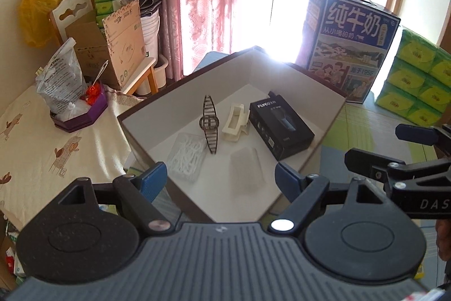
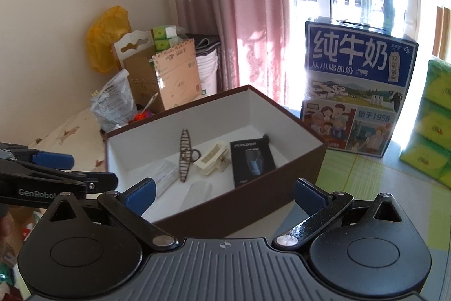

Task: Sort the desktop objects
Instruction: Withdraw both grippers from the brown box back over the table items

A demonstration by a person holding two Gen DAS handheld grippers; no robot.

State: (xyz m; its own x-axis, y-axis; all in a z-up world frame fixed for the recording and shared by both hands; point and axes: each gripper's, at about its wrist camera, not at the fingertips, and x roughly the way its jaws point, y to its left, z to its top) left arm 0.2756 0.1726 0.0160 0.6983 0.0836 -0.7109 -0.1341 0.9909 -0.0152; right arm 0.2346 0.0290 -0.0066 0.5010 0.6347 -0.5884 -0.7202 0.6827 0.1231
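A brown box (image 1: 157,100) (image 2: 239,205) with a white inside stands on the table. Inside lie a clear case of white sticks (image 1: 187,157) (image 2: 165,177), a dark ribbed hair clip (image 1: 210,123) (image 2: 184,157), a cream claw clip (image 1: 234,123) (image 2: 211,161), a black product box (image 1: 282,129) (image 2: 252,162) and a translucent pouch (image 1: 246,171) (image 2: 198,193). My left gripper (image 1: 221,182) (image 2: 93,170) hovers open over the box's near corner, holding nothing. My right gripper (image 2: 224,195) (image 1: 375,144) is open before the box's front wall, also holding nothing.
A blue milk carton (image 1: 349,47) (image 2: 358,92) stands behind the box, with green tissue packs (image 1: 417,81) (image 2: 434,131) to its right. At left, a purple tray (image 1: 79,112) with a plastic bag sits on the animal-print cloth (image 1: 42,145). Cardboard boxes (image 1: 118,47) stand beyond.
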